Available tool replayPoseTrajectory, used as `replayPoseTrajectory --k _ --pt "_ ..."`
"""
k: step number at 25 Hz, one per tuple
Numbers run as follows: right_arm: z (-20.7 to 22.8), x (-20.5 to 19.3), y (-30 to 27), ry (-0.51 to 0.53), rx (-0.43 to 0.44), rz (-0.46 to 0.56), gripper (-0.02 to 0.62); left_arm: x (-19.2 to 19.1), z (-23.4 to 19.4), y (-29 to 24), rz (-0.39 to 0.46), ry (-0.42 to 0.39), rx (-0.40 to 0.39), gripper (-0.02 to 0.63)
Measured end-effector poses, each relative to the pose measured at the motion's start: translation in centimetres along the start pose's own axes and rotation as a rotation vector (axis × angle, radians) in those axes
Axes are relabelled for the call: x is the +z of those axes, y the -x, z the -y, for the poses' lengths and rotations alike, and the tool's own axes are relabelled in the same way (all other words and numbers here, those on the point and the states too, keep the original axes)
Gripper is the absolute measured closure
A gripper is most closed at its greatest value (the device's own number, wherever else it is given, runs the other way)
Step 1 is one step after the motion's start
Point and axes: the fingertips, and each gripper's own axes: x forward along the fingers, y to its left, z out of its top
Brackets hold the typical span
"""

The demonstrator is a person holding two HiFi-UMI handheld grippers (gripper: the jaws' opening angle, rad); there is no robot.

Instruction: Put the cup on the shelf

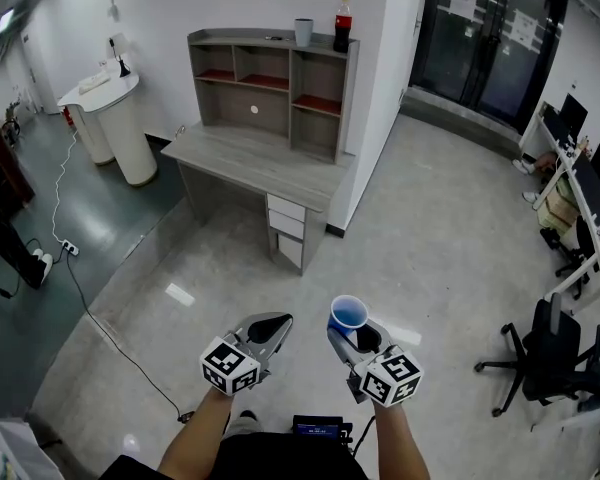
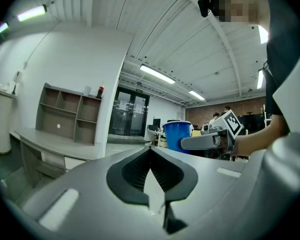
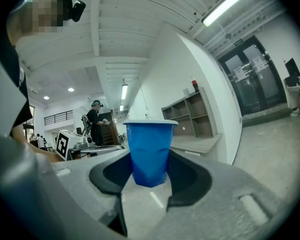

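Office: grey wooden shelf unit (image 1: pixel 270 78) seen far ahead-left of upright blue plastic cup (image 1: pixel 348 314), clamped by right gripper (image 1: pixel 355 336); left gripper (image 1: pixel 273 322) closed, empty.

Both bare forearms reach forward side by side from the bottom of the head view, the left forearm (image 1: pixel 193 436) and the right forearm (image 1: pixel 398 436) each ending in a hand-held gripper pointing roughly level. The left gripper (image 1: pixel 277 320) (image 2: pixel 150 153) has its jaws closed tip to tip, with nothing between them. The right gripper (image 1: pixel 352 334) (image 3: pixel 149 165) stands just beside it, its jaws clamped on the sides of an upright blue cup (image 1: pixel 348 313) (image 3: pixel 149 146).
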Motion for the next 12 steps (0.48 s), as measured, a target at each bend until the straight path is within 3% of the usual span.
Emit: replayPoseTrajectory --k 7,12 --pt "0.9 -0.8 -0.1 -0.030 0.016 -0.015 0.383 -0.8 -0.3 0.0 0.005 0.065 0.010 0.604" --pt "1.7 -0.9 -1.3 -0.041 0.004 -0.010 0.383 -1.4 -2.3 -0.8 -0.007 0.066 0.026 0.604"
